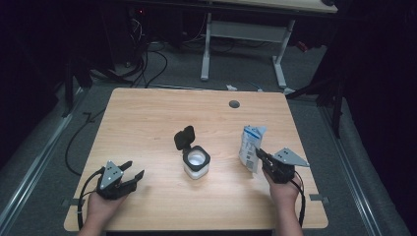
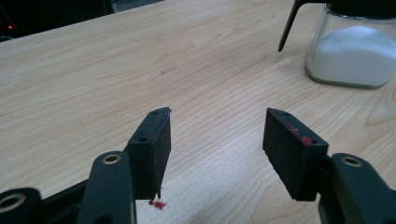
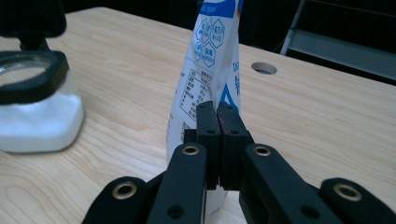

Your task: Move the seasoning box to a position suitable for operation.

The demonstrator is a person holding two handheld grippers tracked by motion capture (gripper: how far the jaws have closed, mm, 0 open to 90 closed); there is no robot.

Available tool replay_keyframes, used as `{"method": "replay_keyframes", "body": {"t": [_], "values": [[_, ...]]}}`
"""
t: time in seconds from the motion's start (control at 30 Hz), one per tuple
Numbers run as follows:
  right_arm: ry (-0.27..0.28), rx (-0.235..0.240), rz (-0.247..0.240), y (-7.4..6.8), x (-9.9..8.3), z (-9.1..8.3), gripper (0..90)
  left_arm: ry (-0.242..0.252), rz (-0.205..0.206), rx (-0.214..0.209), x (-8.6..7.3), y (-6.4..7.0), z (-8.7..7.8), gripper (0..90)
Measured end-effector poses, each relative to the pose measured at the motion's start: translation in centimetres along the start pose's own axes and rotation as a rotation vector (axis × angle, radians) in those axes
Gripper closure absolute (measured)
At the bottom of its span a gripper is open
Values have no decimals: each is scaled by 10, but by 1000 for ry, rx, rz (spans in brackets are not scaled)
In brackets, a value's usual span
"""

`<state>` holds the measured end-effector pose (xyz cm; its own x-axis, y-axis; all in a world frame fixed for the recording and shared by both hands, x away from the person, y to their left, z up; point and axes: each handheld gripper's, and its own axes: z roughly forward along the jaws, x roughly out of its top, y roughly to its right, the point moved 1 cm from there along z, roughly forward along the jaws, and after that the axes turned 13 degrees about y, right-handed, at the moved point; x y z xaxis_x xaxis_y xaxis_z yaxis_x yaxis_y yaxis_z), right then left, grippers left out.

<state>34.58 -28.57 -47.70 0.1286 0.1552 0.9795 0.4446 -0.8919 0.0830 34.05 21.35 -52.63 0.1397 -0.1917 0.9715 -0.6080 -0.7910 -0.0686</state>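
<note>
Your right tongs (image 1: 259, 153) are clamped tight on the lower edge of the bag (image 1: 252, 142), pads squeezed together w/ the white-and-blue film pinched between them; see it close up in the right gripper view, tongs (image 3: 218, 114) on bag (image 3: 211, 60). Bag stands upright on the table (image 1: 147, 113), right of centre, top torn open. Your left tongs (image 1: 133, 172) are released, jaws spread wide, nothing between them, resting low at the front-left of the table; left gripper view shows the tongs (image 2: 217, 135) over bare wood, red flecks on the pads. Jar (image 1: 196, 162) sits mid-table betw. your hands, black lid (image 1: 184, 136) flipped up, white powder inside. Jar's apart from the bag, just left of it.
</note>
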Motion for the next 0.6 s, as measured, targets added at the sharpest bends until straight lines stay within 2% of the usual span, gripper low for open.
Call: {"method": "replay_keyframes", "body": {"t": [0.6], "values": [[-1, -13, 1, 0, -9, -13, 885, -2, 8, -22, 2, 1, 4, 419]]}}
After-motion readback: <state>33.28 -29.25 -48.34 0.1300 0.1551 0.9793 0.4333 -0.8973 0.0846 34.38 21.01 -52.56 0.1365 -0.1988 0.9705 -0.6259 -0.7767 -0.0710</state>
